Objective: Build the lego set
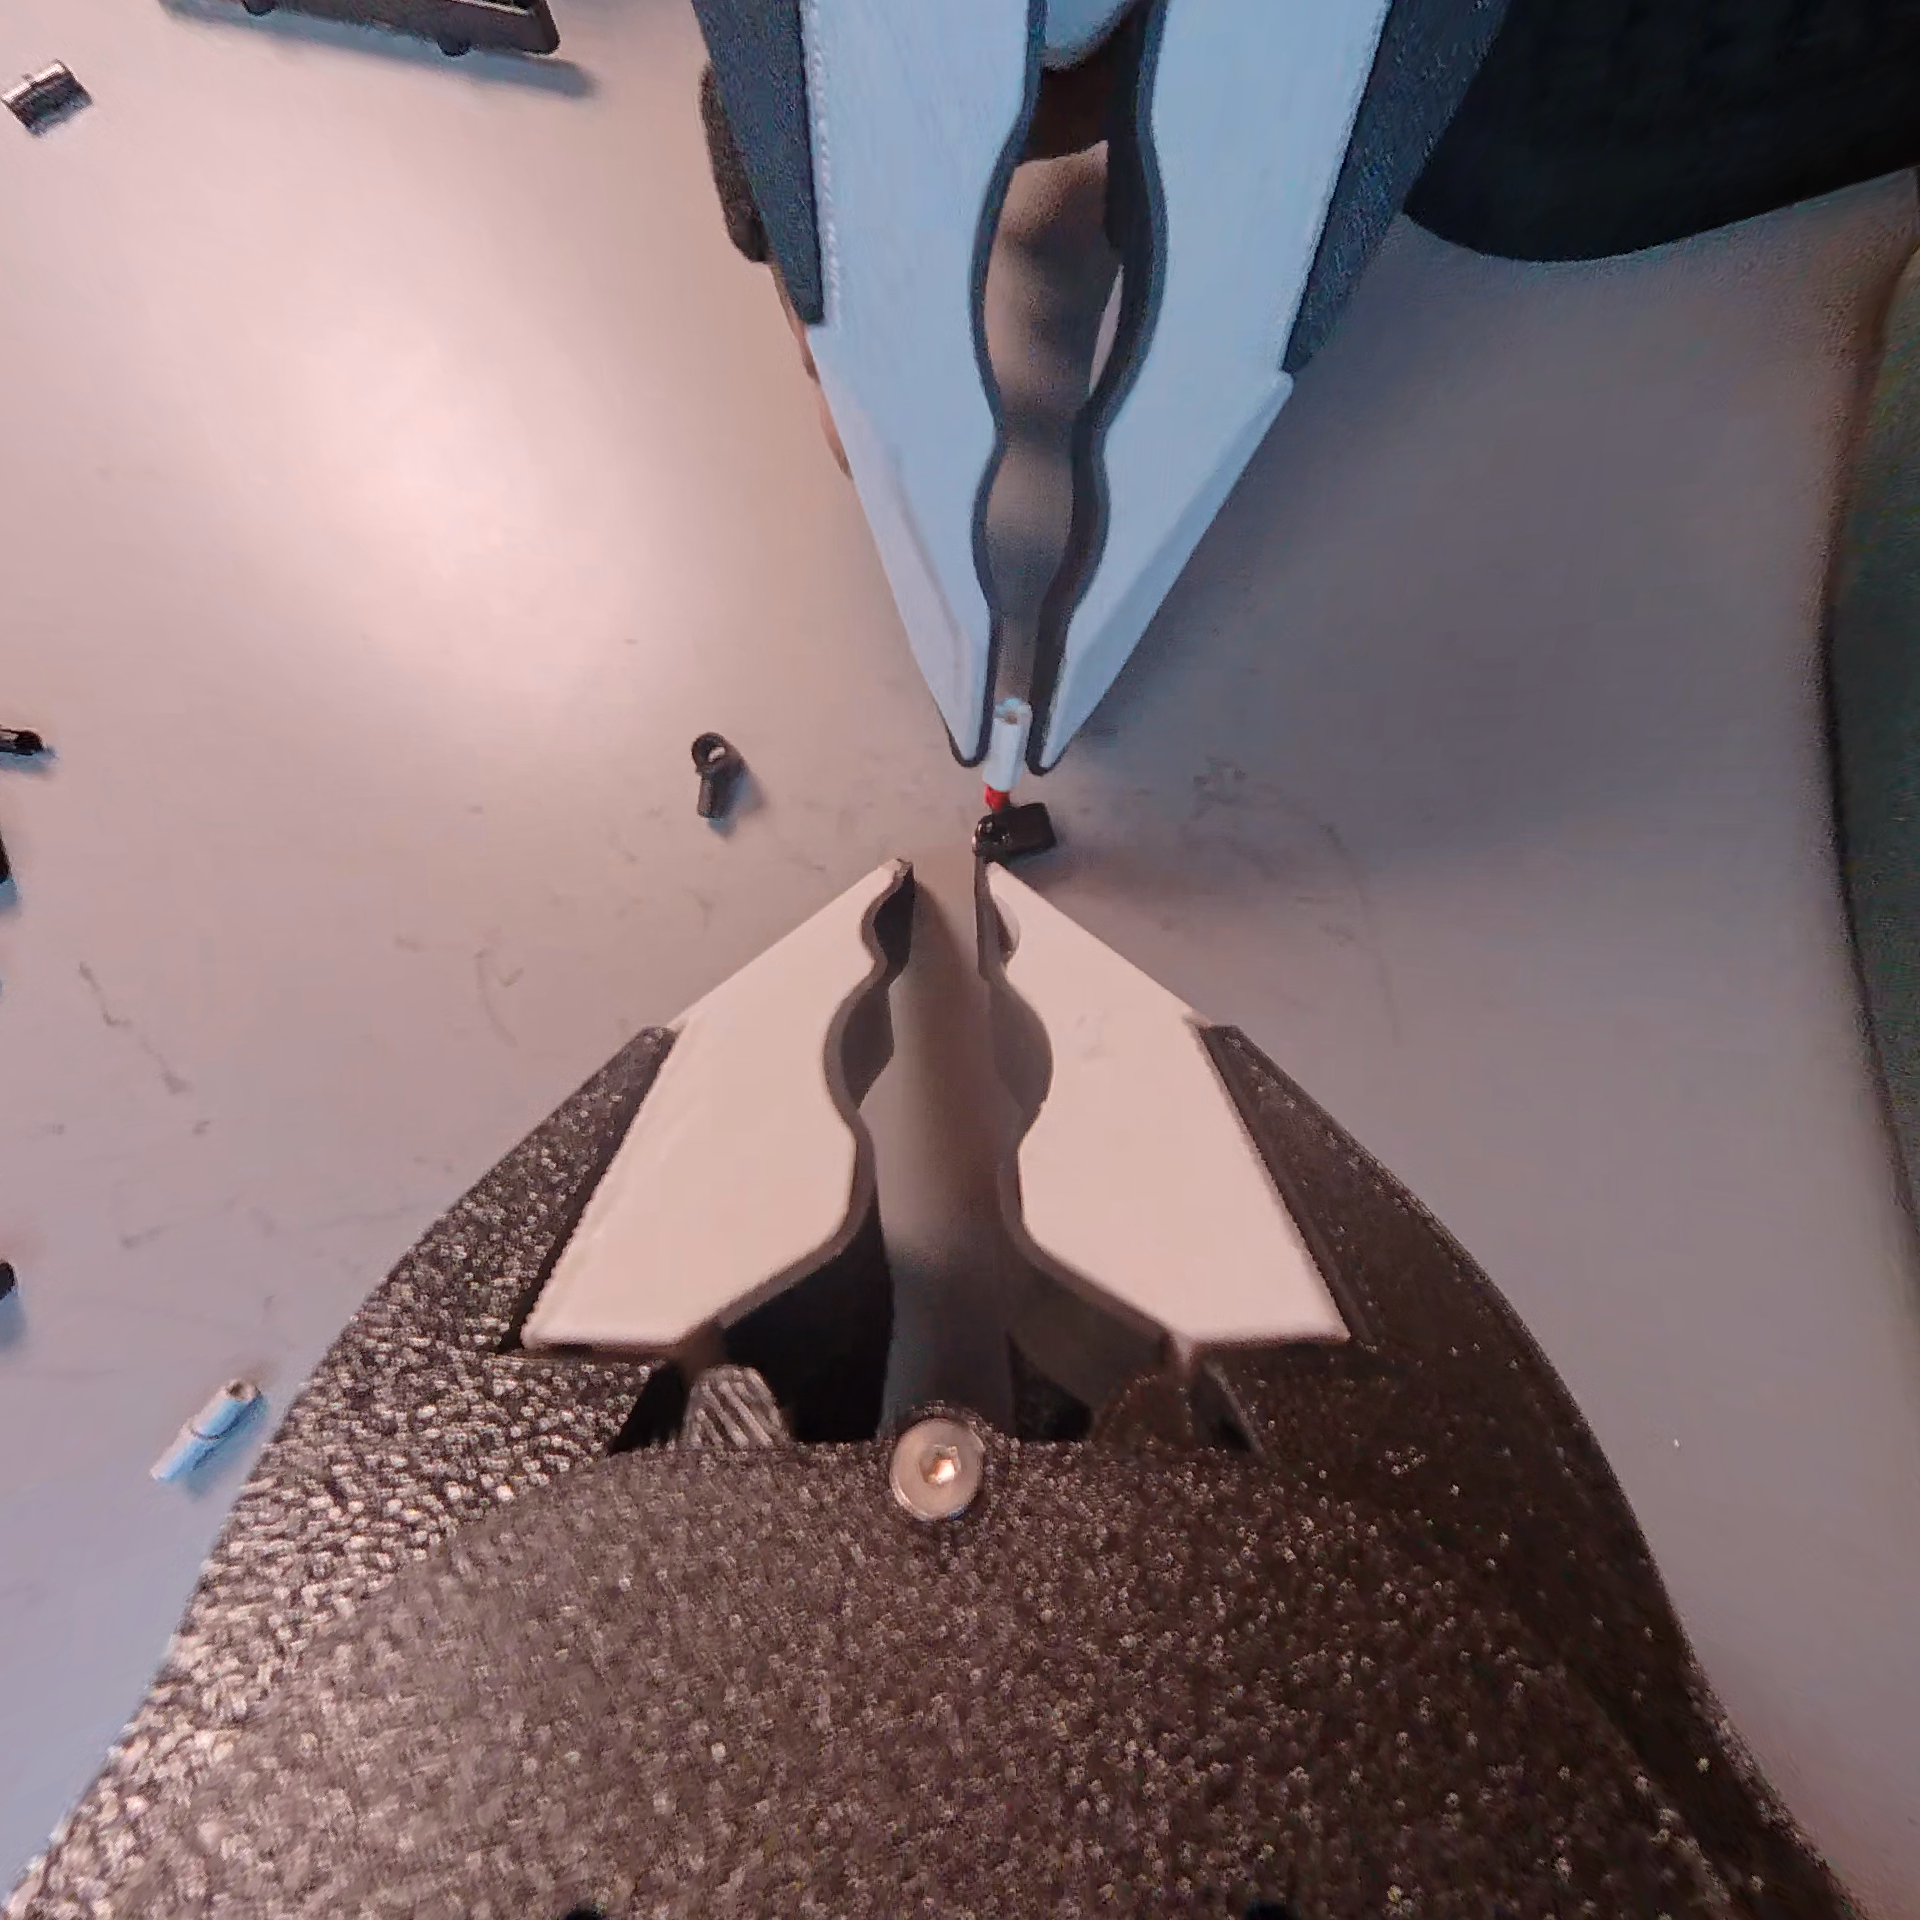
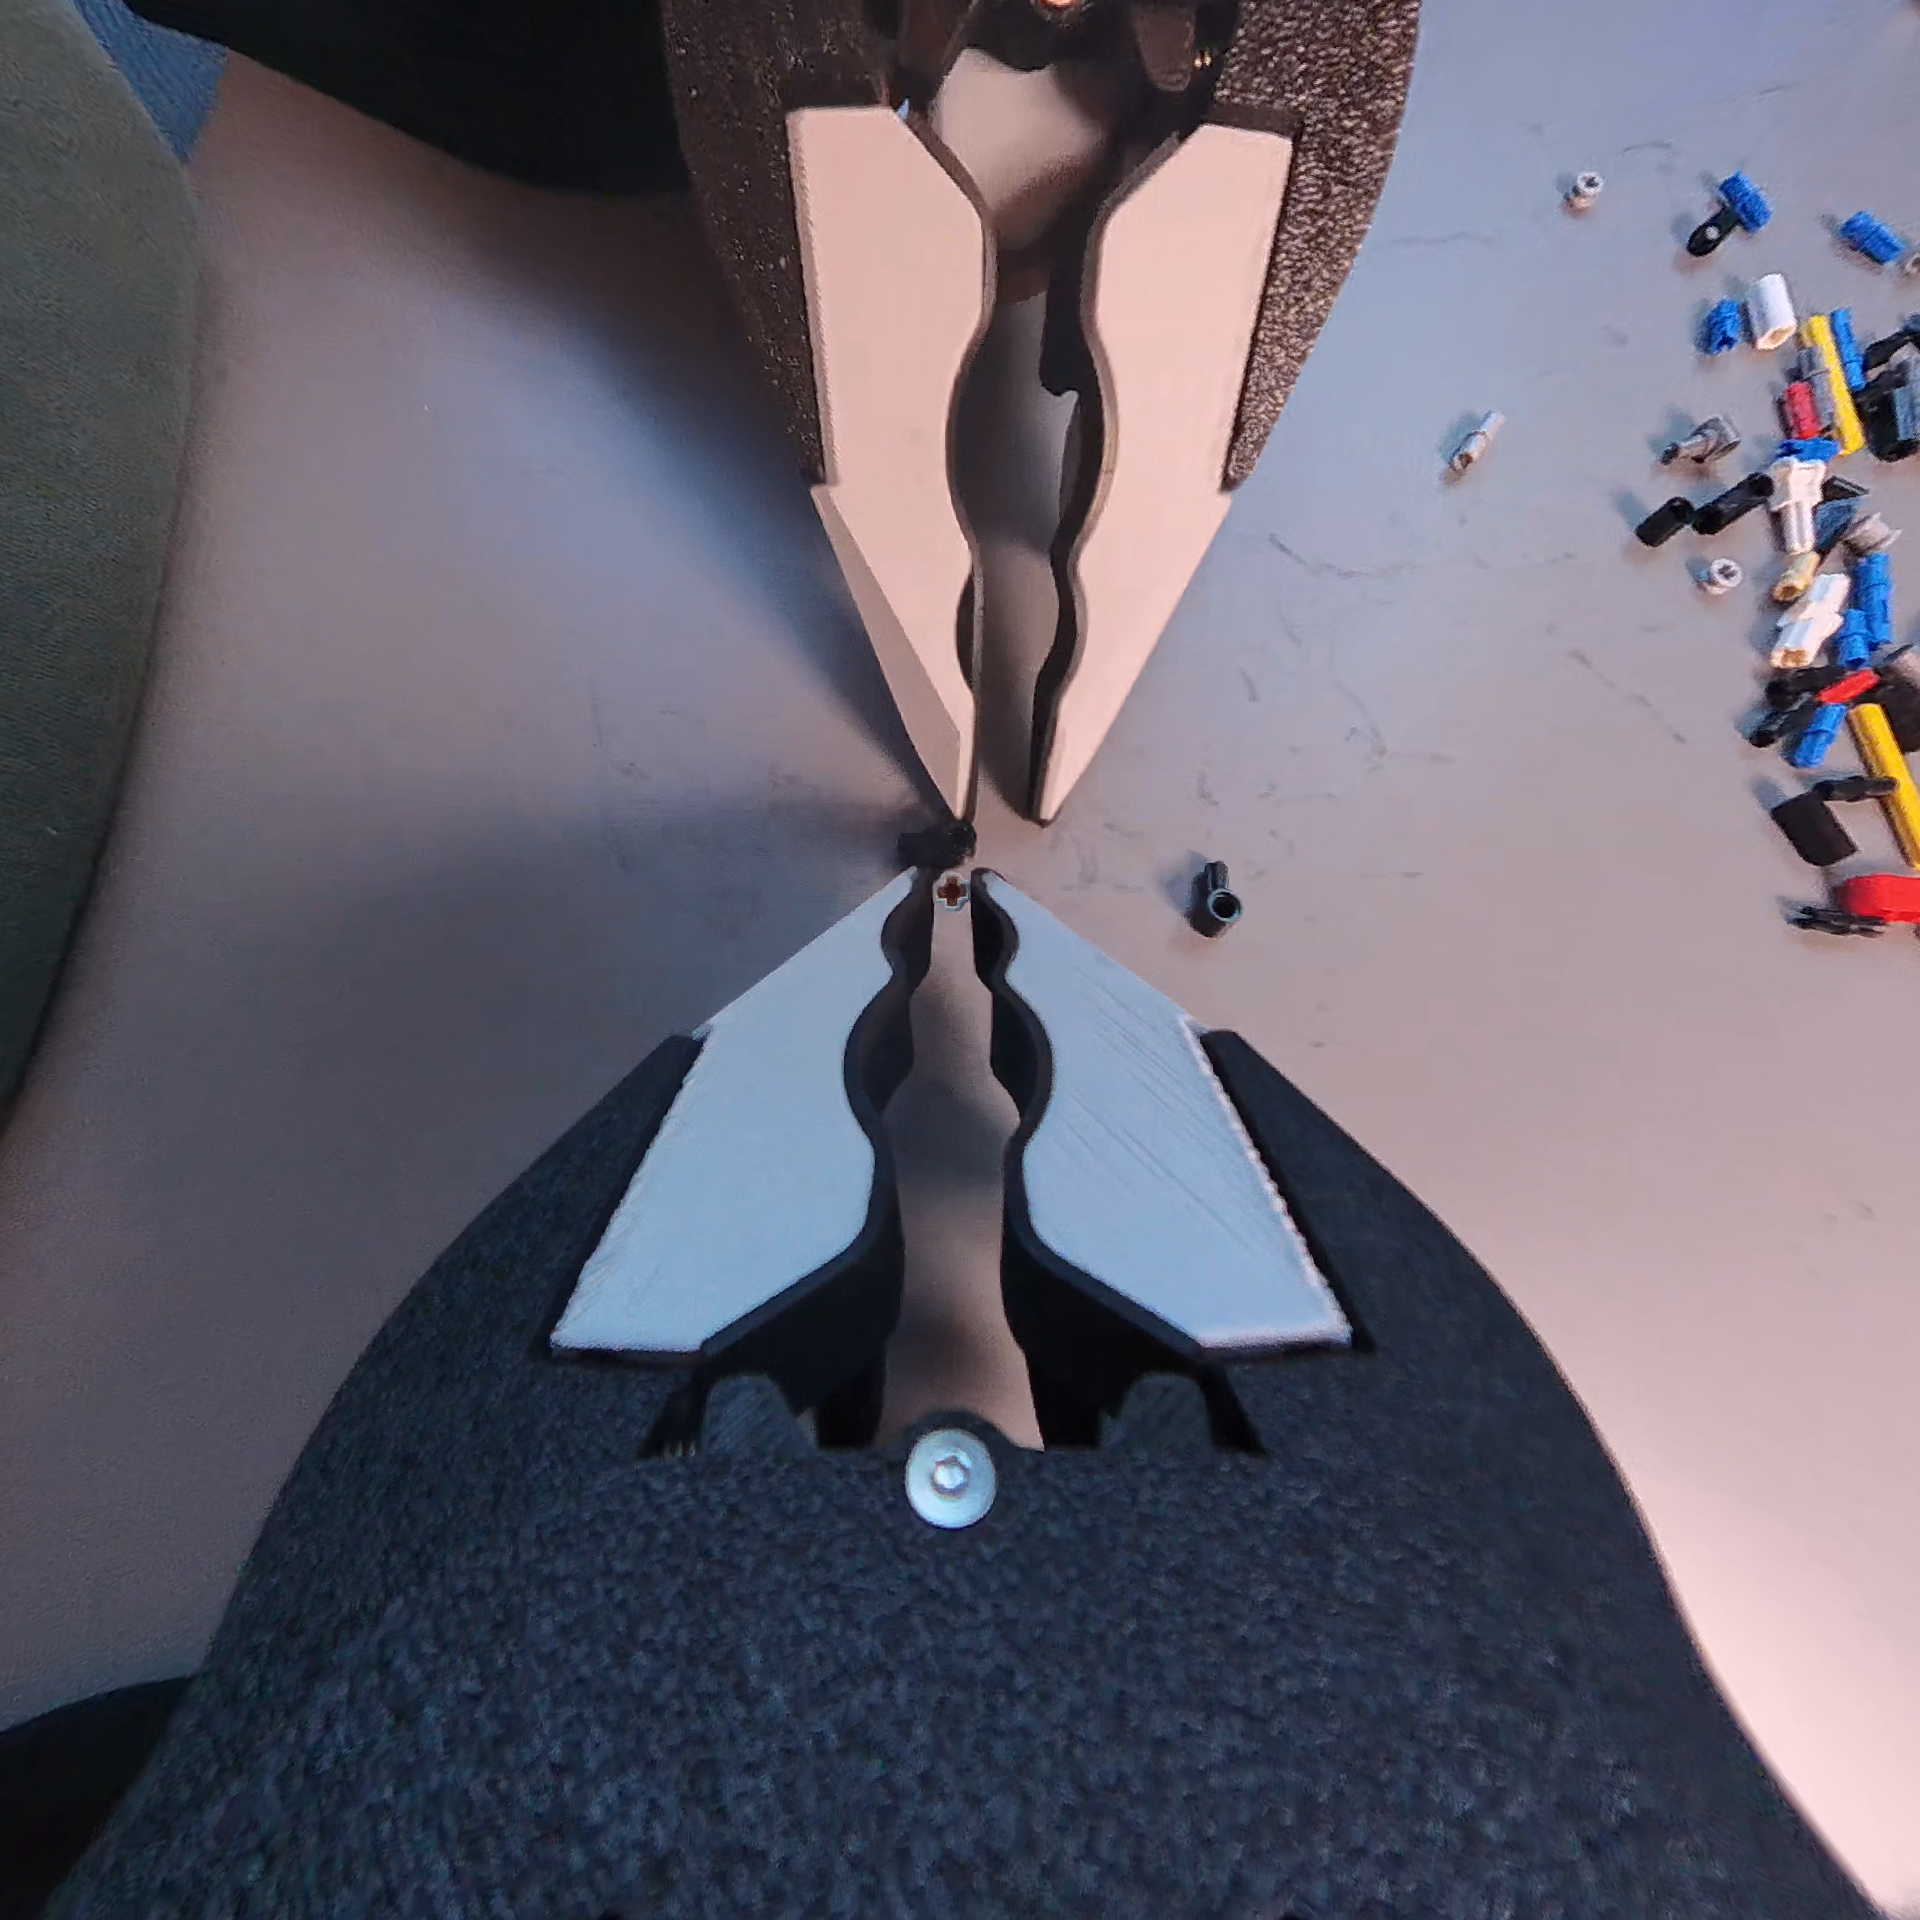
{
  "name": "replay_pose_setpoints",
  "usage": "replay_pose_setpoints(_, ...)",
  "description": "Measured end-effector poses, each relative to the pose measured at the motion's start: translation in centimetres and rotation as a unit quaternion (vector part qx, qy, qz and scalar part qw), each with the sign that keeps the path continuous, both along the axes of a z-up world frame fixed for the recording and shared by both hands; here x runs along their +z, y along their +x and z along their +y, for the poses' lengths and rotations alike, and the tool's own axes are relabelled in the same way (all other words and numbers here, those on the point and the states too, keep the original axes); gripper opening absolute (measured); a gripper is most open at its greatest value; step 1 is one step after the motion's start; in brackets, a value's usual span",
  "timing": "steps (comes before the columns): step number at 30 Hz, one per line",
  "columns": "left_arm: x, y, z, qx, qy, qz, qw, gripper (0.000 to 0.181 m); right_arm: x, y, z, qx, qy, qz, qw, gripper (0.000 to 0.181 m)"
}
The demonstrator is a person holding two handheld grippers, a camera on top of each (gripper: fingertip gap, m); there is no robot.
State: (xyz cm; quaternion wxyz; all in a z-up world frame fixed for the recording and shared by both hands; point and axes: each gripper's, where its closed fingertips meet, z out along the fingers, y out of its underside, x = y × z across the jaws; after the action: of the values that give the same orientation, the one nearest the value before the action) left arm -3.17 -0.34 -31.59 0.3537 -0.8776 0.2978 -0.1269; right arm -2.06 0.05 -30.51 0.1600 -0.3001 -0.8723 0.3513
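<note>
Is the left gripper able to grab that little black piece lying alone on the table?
Probably yes. The left gripper looks empty with a small gap, and the loose black connector lies just off its tips on bare table, nothing between them.

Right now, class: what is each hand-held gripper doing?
Left hand-held gripper: slightly open, holding nothing; a black piece lies at its tip.
Right hand-held gripper: closed on a white sleeve with a red pin.

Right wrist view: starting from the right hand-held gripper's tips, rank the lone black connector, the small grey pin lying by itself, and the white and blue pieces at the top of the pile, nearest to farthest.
From the right hand-held gripper:
1. Black connector, just to the right of the tips.
2. Grey pin, farther right and up, alone on the table.
3. White and blue pieces, top of the pile at the far right.
</note>
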Motion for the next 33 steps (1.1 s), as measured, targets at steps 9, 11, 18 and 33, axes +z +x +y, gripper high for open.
replay_pose_setpoints(9,1.4,-0.3,0.2,0.019,0.024,-0.033,0.999,0.012,1.5,0.4,-0.2,-0.001,-0.046,0.016,0.999,0.006)
replay_pose_setpoints(11,1.8,0.7,-0.8,-0.008,0.003,-0.072,0.997,0.012,1.9,0.1,0.3,-0.012,-0.054,0.023,0.998,0.006)
replay_pose_setpoints(18,0.1,1.6,-0.3,-0.004,-0.014,-0.026,1.0,0.018,1.7,0.1,0.2,-0.006,-0.065,0.017,0.998,0.006)
replay_pose_setpoints(33,0.3,0.9,-0.1,-0.009,0.005,-0.016,1.0,0.018,1.4,-0.4,0.5,-0.01,-0.05,0.014,0.999,0.006)
